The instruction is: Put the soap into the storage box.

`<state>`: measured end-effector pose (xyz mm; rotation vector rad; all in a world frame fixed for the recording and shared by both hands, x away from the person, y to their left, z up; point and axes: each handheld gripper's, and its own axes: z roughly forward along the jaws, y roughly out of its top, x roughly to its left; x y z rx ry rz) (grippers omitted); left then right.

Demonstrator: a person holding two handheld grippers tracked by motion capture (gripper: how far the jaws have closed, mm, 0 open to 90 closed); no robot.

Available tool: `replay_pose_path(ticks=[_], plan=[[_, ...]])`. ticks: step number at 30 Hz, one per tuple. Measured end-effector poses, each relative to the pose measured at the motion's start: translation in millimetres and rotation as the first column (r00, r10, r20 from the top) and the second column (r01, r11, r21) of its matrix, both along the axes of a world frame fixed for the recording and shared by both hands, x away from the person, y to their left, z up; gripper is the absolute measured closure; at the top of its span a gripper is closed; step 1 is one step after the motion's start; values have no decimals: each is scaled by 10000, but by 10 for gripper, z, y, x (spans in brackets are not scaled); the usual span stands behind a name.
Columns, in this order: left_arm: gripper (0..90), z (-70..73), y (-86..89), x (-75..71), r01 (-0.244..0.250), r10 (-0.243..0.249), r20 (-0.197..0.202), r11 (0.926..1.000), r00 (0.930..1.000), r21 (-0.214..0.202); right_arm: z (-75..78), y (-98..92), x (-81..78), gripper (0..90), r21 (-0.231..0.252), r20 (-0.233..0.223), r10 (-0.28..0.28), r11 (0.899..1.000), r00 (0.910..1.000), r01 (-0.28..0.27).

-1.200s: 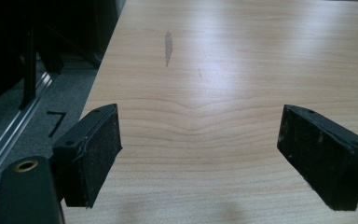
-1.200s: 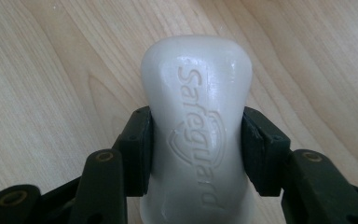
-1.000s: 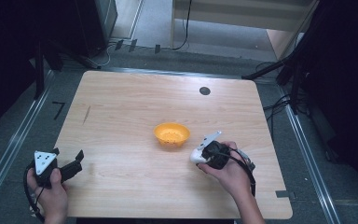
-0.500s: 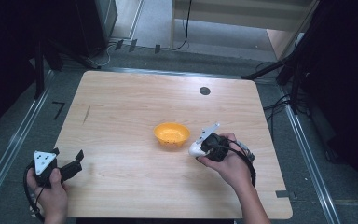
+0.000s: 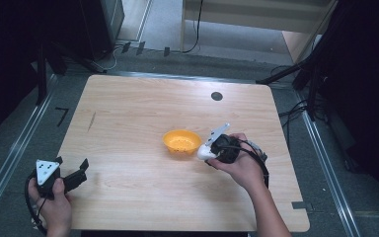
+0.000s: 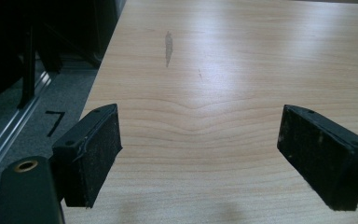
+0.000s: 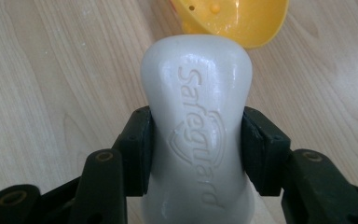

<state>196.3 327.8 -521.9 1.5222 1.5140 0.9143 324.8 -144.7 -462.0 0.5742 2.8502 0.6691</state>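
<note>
Two jaws of our right gripper (image 7: 196,149) clamp the soap bar (image 7: 196,135), at 3 o'clock beside the yellow bowl (image 5: 181,142). We should lift it clear over the rim. Our left gripper (image 6: 200,154) hangs spread, empty.

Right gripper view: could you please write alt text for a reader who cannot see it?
A white Safeguard soap bar is clamped between the black jaws of the right gripper, above a wooden table. The rim of a yellow perforated bowl lies just beyond the bar.

Soap bar (image 7: 197,140) base cut off; bowl (image 7: 235,18) cropped.
</note>
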Motion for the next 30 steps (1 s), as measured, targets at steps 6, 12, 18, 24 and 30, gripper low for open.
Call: replay_pose_path(ticks=[6,12,18,24,30], plan=[[138,0,5,-1,-4,4,-5,10000,10000,-36,46,44,67,508,142,55,206,9997,9998,-207],[138,1,7,-2,-25,25,-12,10000,10000,-43,80,99,108,507,286,1,341,9990,9994,-341],[138,1,10,-1,-36,36,-20,10000,10000,-58,118,162,143,507,304,38,543,9981,9985,-543],[138,1,11,-3,-11,11,11,10000,10000,-74,144,217,183,507,325,38,599,9977,9982,-600],[138,0,11,-4,-11,11,28,10000,10000,-91,149,239,211,507,336,51,601,9976,9982,-602]])
